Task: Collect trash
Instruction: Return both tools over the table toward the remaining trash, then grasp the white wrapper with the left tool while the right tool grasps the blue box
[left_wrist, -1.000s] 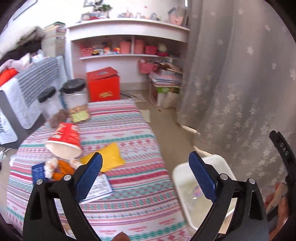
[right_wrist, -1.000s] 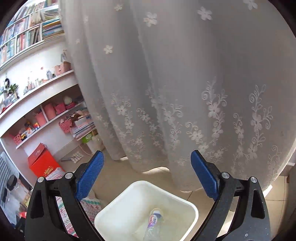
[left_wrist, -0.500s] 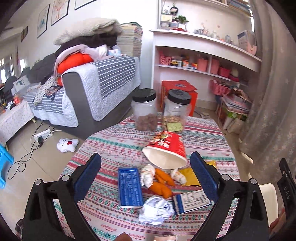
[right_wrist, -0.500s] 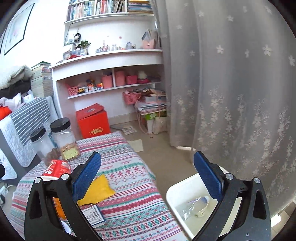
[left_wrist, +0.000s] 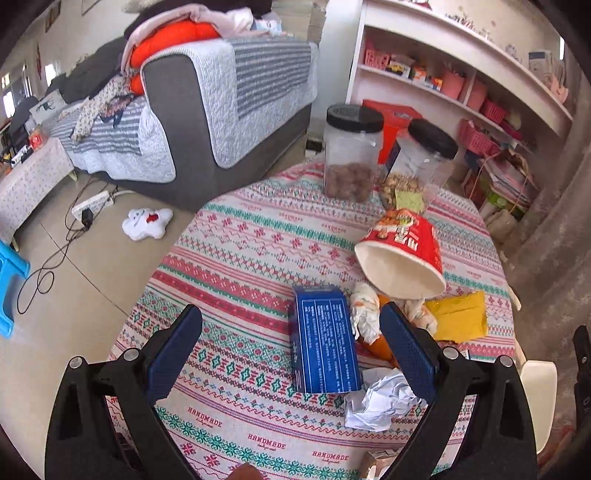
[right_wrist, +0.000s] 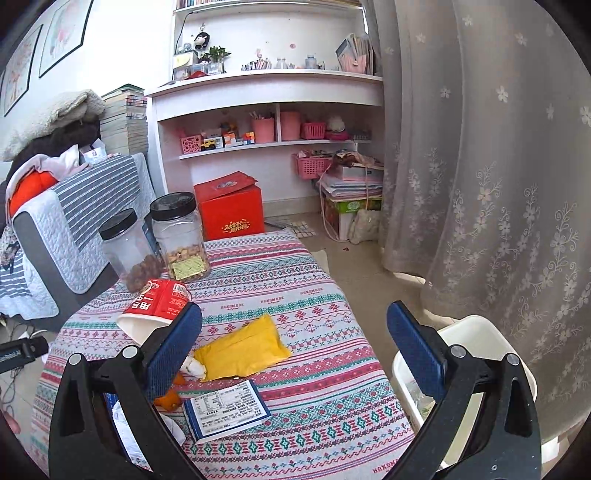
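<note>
Trash lies on the patterned tablecloth (left_wrist: 258, 251): a tipped red paper cup (left_wrist: 402, 254), a blue box (left_wrist: 323, 339), crumpled white paper (left_wrist: 380, 402), orange peel with tissue (left_wrist: 367, 317) and a yellow packet (left_wrist: 458, 314). My left gripper (left_wrist: 291, 350) is open and empty, above the blue box. My right gripper (right_wrist: 295, 347) is open and empty, above the yellow packet (right_wrist: 243, 347) and a blue-edged label card (right_wrist: 227, 408). The white bin (right_wrist: 476, 354) stands on the floor right of the table, with some trash inside.
Two clear jars with black lids (left_wrist: 351, 155) (left_wrist: 421, 162) stand at the table's far edge. A grey sofa (left_wrist: 207, 103), a red box (right_wrist: 229, 210), white shelves (right_wrist: 266, 110) and a lace curtain (right_wrist: 498, 166) surround the table. A cable and a toy (left_wrist: 146, 221) lie on the floor.
Both grippers have swung left from the bin and curtain toward the table. The left gripper has moved down closer to the blue box. Both have stayed open and empty.
</note>
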